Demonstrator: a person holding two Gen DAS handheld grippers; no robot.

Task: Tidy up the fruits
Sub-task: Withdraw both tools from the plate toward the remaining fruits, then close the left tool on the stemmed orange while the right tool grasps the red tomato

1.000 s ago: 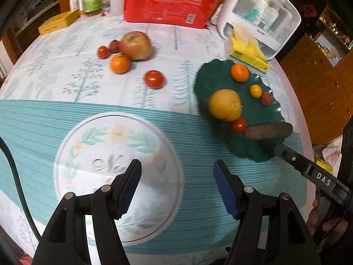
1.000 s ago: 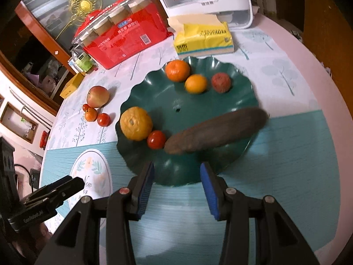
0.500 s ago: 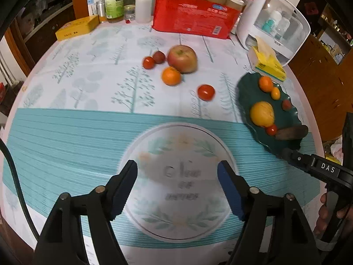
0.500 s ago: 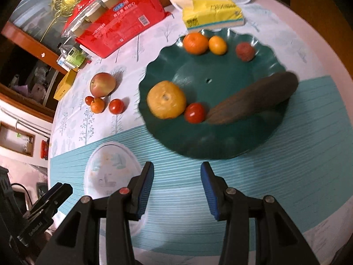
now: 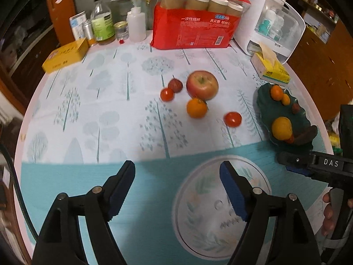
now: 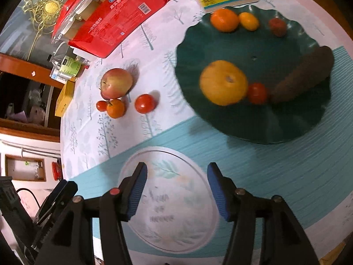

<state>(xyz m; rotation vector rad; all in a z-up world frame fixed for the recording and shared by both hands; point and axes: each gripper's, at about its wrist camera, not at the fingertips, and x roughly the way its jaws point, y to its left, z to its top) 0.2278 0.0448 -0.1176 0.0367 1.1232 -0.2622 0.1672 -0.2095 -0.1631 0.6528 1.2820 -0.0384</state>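
While both grippers' fingers open empty, the brown fruit (image 6: 302, 75) lies diagonally across the plate (image 6: 253, 119).

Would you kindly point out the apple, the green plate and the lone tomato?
apple (image 5: 202, 85), left wrist view, top by stem
green plate (image 6: 260, 121), right wrist view, bare near rim
lone tomato (image 6: 144, 103), right wrist view, centre

Your two views are evenly lit from overhead, bright on the surface (image 5: 110, 110) and dim toward the room's edges. The apple (image 6: 116, 83) casts a soft shadow toward the upper right. Fisheye bends the rim and blackens the corners. Motion blur smears the green plate (image 6: 253, 119) and the printed medallion near your fingers (image 6: 134, 190).
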